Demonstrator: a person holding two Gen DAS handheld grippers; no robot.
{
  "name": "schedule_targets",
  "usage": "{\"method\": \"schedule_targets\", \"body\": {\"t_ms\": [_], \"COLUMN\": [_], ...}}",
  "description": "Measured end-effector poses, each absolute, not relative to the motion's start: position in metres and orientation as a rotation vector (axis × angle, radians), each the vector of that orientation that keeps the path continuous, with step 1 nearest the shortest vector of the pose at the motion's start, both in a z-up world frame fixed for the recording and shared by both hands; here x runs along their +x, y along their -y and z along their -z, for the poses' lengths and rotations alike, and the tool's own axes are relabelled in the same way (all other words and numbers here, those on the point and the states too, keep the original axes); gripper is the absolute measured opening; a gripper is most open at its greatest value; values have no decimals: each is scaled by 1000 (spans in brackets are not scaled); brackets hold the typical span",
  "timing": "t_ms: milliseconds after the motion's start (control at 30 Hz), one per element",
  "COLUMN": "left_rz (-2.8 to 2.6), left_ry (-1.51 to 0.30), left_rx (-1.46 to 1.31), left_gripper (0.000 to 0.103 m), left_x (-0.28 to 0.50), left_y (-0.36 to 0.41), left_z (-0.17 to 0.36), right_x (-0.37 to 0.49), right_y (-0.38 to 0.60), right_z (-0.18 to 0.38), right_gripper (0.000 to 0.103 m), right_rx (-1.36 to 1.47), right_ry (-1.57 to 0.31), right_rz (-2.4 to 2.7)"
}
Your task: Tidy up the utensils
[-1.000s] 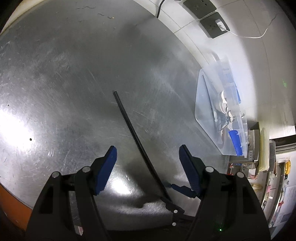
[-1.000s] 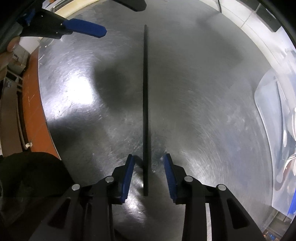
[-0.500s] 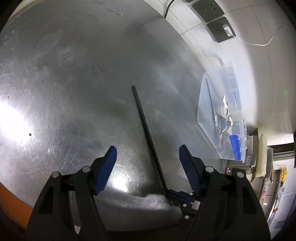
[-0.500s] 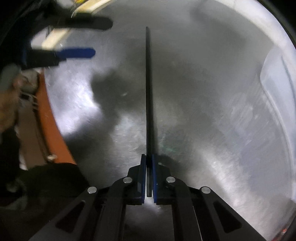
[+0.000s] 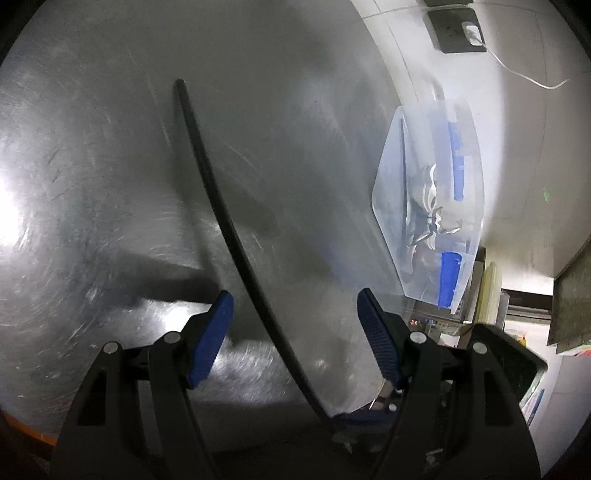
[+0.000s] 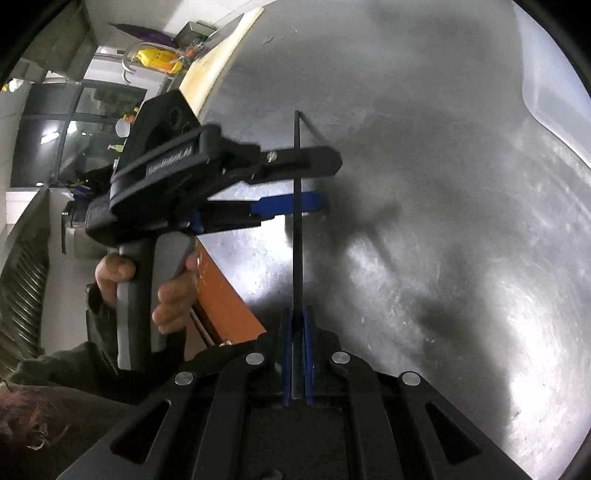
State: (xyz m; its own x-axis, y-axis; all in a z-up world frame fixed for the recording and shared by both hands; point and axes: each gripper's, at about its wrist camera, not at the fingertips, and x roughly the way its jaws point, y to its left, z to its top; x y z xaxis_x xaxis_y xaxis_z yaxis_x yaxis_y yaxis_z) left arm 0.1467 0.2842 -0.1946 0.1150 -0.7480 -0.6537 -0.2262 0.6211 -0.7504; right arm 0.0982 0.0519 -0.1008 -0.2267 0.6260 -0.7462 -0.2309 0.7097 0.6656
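Observation:
A long black chopstick [image 6: 296, 221] is clamped in my right gripper [image 6: 296, 325], which is shut on its near end and holds it lifted above the steel table. In the left wrist view the chopstick [image 5: 221, 206] passes between the open blue pads of my left gripper [image 5: 295, 314] without touching them. The left gripper [image 6: 288, 177] also shows in the right wrist view, open around the chopstick's far part. A clear plastic box [image 5: 428, 206] with utensils inside stands at the right by the wall.
The steel table [image 5: 110, 147] has an orange front edge [image 6: 225, 295]. A white tiled wall with sockets [image 5: 458, 29] and a cable runs behind the box. Shelves and clutter lie beyond the table's right end [image 5: 491, 302].
My right gripper closed on the chopstick and lifted it off the table. The left gripper, still open, now straddles the raised chopstick.

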Motion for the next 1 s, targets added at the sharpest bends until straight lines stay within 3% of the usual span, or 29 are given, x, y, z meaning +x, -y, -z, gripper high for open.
{"method": "schedule_targets", "body": {"t_ms": [67,133,200,467,667,1000], "left_rz": [453,443,427,454,579,875], "left_ry": [-1431,-1427,-1417,-1358,-1222,-1109], "left_rx": [-874,-856,-825,-837,-777,-508], "left_gripper": [47,22,8,8,8,8], "left_x": [148,150,152,154,165,237], "left_y": [-283,-280,-278,-278,-261,-129], "left_z": [194,193,191,172,105,-6], "right_x": [97,97,98,90,94,107], "right_y": [-52,-54,-53,-52,-31,55], "right_z": [101,106,108,91,48,-19], "right_gripper": [7,7,7,7,7,7], "right_rx": [323,326,323,337,328,346], "right_ry": [-1622,-1630,-1633,-1580,-1431,-1177], "right_rz": [-817,-816,-810,-819,-825,-616]}}
